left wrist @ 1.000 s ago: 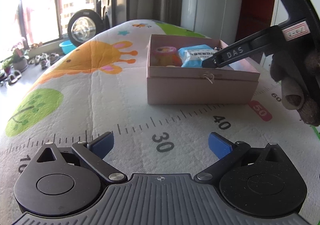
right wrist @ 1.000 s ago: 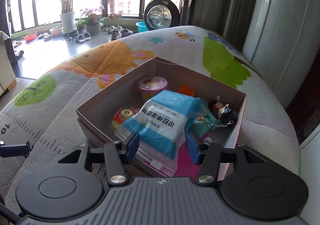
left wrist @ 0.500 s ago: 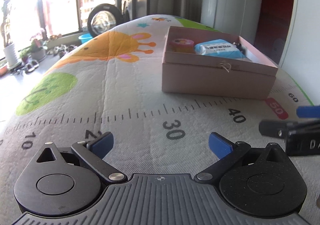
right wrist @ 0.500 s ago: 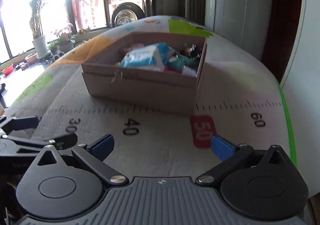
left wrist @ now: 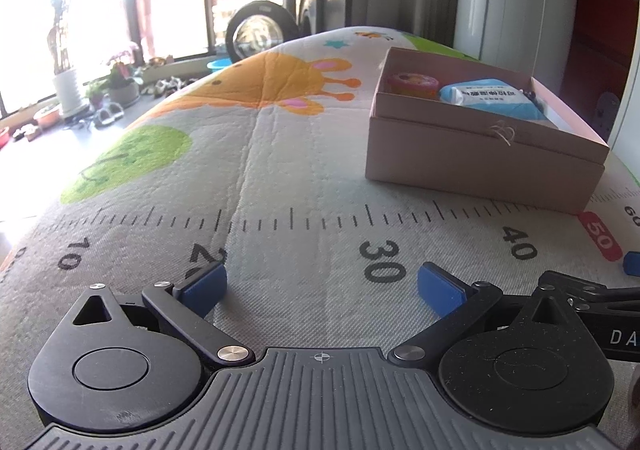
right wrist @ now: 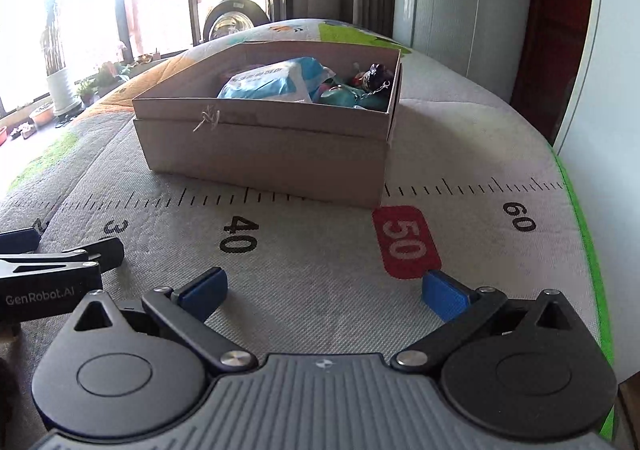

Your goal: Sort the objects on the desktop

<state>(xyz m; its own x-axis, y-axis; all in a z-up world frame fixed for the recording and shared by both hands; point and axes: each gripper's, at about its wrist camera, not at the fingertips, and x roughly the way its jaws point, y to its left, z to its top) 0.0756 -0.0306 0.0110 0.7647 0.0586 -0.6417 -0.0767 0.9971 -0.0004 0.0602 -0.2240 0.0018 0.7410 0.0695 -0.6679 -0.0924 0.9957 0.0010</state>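
Left wrist view: the left gripper [left wrist: 320, 288] is low over a printed play mat [left wrist: 280, 169], its two blue pads wide apart and with nothing between them; under the gap are the ruler numbers 20 and 30. A pink cardboard box [left wrist: 480, 165] stands on the mat ahead and to the right, well apart from the gripper. Inside the box there is a round pink cup [left wrist: 412, 83] at the left and a blue-and-white packet [left wrist: 494, 99] beside it. At the right edge of this view a part of the right gripper [left wrist: 600, 300] shows, close beside the left one. Right wrist view: the right gripper [right wrist: 322, 290] is also wide open and holds nothing; it is above the mat between the 40 mark and the red 50 label [right wrist: 406, 242]. The same box [right wrist: 272, 153] is in front, near the ruler line, with the packet [right wrist: 276, 83] in the middle and a small dark figure on a chain [right wrist: 374, 75] at the right wall. Left gripper's arm [right wrist: 52, 270] shows at the left edge.
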